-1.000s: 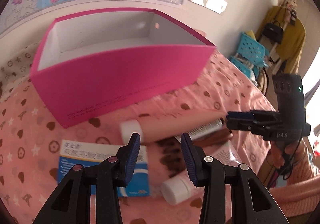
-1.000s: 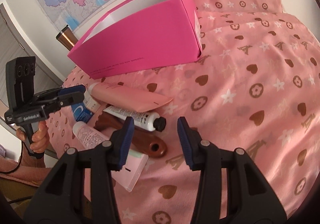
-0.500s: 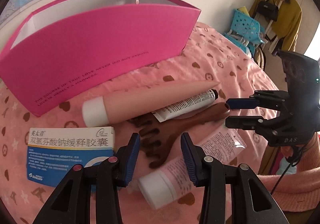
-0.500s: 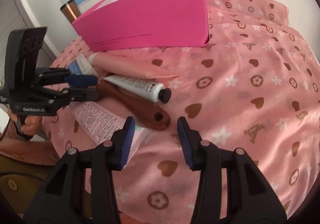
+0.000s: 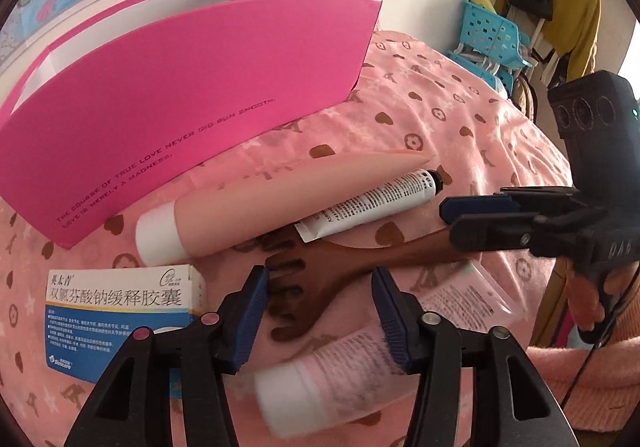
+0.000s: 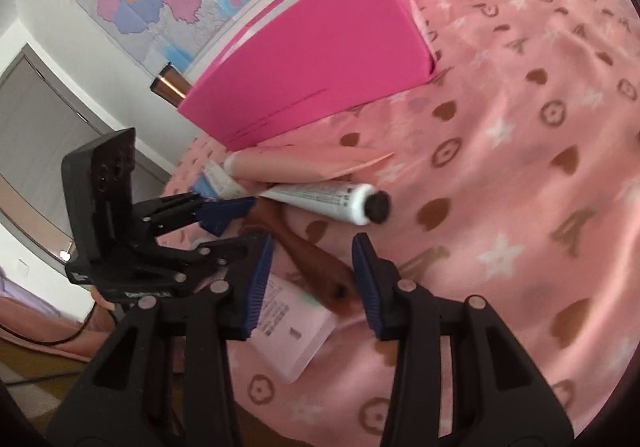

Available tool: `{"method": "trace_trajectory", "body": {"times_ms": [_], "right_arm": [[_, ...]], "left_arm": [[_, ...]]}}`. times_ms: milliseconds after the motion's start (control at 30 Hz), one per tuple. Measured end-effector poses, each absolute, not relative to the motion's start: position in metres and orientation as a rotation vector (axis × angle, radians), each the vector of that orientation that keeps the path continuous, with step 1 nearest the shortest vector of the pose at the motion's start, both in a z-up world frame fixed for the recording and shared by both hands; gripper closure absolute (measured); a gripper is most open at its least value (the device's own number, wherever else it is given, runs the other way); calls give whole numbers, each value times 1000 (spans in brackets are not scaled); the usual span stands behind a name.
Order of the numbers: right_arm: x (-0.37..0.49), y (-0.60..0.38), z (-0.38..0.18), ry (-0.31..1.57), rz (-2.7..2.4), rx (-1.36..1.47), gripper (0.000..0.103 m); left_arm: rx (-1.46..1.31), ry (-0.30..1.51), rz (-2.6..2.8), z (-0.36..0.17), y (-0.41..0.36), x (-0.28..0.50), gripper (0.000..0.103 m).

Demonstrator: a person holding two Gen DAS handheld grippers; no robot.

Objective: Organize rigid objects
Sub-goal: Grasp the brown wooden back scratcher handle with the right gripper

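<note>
A brown wooden comb-like scraper (image 5: 320, 267) lies on the pink cloth among a peach tube (image 5: 256, 215), a white tube with a black cap (image 5: 376, 203), a pale pink tube (image 5: 360, 367) and a blue-white medicine box (image 5: 116, 311). My left gripper (image 5: 318, 311) is open and empty, its jaws on either side of the scraper's toothed head. My right gripper (image 6: 312, 279) is open and empty over the scraper's handle end (image 6: 320, 267). It also shows in the left wrist view (image 5: 480, 215). The open pink box (image 5: 180, 103) stands behind.
The pink box shows in the right wrist view (image 6: 312, 63) with a copper flask (image 6: 170, 87) behind it. The bed edge is near the right hand. A blue basket (image 5: 488, 27) and hanging clothes stand beyond the bed.
Both grippers have dropped closer to the pile. The left one now straddles the scraper's head and the right one its handle end. Both stay open.
</note>
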State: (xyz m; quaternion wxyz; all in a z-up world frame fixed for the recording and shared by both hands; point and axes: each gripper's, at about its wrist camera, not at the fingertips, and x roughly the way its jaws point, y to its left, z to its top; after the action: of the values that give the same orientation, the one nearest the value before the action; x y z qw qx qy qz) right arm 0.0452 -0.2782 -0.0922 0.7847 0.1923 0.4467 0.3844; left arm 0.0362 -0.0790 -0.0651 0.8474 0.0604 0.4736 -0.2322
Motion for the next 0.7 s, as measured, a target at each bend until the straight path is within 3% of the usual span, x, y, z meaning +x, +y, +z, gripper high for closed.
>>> {"method": "trace_trajectory", "body": {"times_ms": [367,500,567,700], "right_arm": [[14,-271,-81,940,760,115,59],[8,-259,-81,899,721,-18,63],[9,-258,-82,885,704,-40,70],[8,-255,-84,856,700,-78,70]], "left_arm": [[99,998,-481,-65,-77,38,49],[98,997,-480,-65,-77,39,49],[101,998,-480,-65,-77,39,49],[121,998,-470,-65,-80,40,49]]}}
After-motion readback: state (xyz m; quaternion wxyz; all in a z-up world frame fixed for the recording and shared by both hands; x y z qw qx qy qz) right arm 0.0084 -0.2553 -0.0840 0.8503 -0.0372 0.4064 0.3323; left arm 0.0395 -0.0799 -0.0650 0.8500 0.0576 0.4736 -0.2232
